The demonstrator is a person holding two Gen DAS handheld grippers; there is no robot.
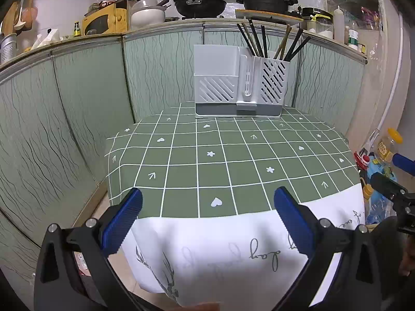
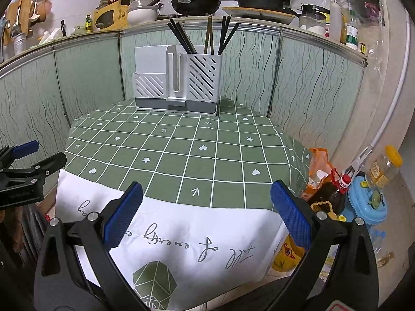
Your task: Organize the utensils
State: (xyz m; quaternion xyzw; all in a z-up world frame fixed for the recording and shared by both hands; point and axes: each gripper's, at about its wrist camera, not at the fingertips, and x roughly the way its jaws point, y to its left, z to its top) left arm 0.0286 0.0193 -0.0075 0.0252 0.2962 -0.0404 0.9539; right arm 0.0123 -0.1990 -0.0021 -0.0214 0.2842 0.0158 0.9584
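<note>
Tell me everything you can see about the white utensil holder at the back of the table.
The utensil holder looks like pale grey-white plastic on a darker grey base tray. It stands upright at the far edge of the green checked tablecloth, close to the green wavy-patterned panels behind. It has a lower left compartment with a tall solid back, a narrow slotted middle divider, and a taller right compartment with diagonal vent slits. Only the right compartment visibly holds anything: dark chopsticks, leaning fanned outward. Neither gripper touches it.

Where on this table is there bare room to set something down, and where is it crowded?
The green checked tablecloth lies bare from the utensil holder at the far edge to the white printed hem near both open grippers, left gripper and right gripper. Crowded: the holder's right compartment, full of chopsticks, and the bottles beside the table's right edge.
</note>
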